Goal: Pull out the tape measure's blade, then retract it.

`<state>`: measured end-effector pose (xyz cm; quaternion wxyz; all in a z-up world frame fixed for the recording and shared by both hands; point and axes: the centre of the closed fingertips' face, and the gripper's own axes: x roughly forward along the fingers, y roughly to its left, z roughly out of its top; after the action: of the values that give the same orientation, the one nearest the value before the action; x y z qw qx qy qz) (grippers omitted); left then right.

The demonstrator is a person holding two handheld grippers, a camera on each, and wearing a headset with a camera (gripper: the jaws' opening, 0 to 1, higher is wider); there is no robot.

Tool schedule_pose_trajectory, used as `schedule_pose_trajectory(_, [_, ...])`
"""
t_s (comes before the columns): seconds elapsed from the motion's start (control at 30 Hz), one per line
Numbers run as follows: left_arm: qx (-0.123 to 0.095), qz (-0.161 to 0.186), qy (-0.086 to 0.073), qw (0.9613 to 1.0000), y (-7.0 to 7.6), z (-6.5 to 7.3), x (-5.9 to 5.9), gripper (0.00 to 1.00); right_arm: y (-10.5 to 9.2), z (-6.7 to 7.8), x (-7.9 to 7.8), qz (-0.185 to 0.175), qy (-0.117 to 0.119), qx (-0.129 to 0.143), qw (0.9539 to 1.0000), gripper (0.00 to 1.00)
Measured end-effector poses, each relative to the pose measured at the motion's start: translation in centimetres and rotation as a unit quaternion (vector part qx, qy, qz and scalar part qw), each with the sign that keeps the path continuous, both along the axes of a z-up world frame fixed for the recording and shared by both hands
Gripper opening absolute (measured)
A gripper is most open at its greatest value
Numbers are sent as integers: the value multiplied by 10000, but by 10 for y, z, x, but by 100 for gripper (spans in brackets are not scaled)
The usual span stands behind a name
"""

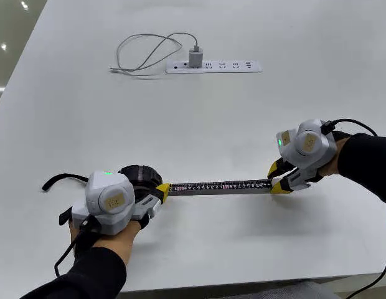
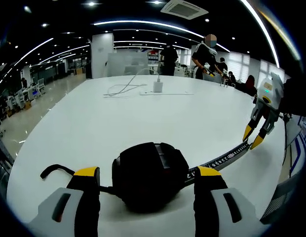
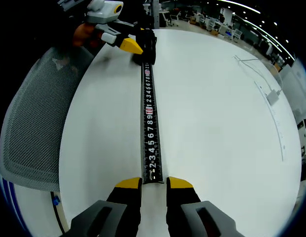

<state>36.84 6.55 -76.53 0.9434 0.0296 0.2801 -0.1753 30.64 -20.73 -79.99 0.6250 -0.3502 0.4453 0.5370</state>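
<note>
The black tape measure case [image 1: 139, 177] lies on the white table [image 1: 211, 124] at the lower left, its wrist strap [image 1: 56, 180] trailing left. My left gripper [image 1: 149, 185] is shut on the case [image 2: 150, 175], one yellow fingertip [image 2: 87, 172] on each side of it. The blade [image 1: 218, 185] is drawn out flat along the table to the right. Its numbered face [image 3: 150, 128] runs away from my right gripper [image 3: 154, 183], which is shut across the blade's end. The right gripper [image 1: 277, 179] holds that end low over the table.
A white power strip [image 1: 215, 65] with a plugged-in charger [image 1: 195, 58] and looped cable [image 1: 146, 53] lies at the far side. The table's front edge [image 1: 255, 281] runs just below the blade. A grey mesh chair [image 3: 29, 123] stands beside the table. People [image 2: 205, 54] stand far behind.
</note>
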Motion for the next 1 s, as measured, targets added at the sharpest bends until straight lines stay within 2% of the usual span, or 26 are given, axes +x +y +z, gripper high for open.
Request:
schedule_pose_trajectory(0.13, [26,47,38,10000,2,-1,0,73,2,-2,0,33,-15,-11,10000,12])
schedule_pose_trajectory(0.47, [-20,158,83,9998,3,-1,2,68,2,-4,0,129,-91,-51,9999,11])
schedule_pose_trajectory(0.6, [-22,179,74,9998,2,-1,2,66,3,-3,0,33,-57,-60,10000,11])
schedule_pose_trajectory(0.87, [-27,235,217,9995,-4,-4,3,61,3,-2,0,-185,-1,-45,9998,11])
schedule_pose_trajectory(1.0, [-144,368,271,9988,-4,-4,4,61,3,-3,0,-257,43,-30,9997,11])
